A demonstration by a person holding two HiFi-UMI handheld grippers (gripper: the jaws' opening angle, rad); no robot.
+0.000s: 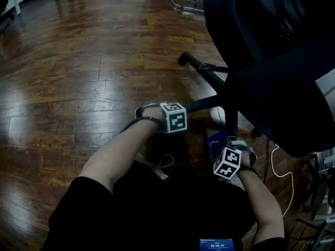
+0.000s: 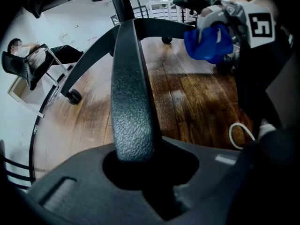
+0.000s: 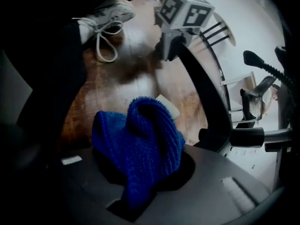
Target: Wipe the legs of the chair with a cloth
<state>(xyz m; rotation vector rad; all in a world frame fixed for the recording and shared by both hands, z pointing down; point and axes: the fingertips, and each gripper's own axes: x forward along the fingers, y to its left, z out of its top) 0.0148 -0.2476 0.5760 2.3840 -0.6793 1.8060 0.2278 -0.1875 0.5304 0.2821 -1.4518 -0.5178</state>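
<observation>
The black office chair (image 1: 272,61) stands at the right, its star base low above the wood floor. My left gripper (image 2: 136,161) is shut on one textured black chair leg (image 2: 133,102), which runs up between its jaws toward the centre column. In the head view its marker cube (image 1: 174,117) sits over that leg (image 1: 201,103). My right gripper (image 3: 140,182) is shut on a bunched blue cloth (image 3: 140,142), held just right of the leg and apart from it. The cloth also shows in the left gripper view (image 2: 208,41) and the head view (image 1: 217,138).
A white cable (image 1: 282,166) loops on the floor under the seat. My shoe (image 3: 101,15) rests near the base. A castor (image 2: 74,96) ends a neighbouring leg. A person sits on another chair (image 2: 28,62) by the far wall. Metal chair frames (image 1: 183,1) stand far off.
</observation>
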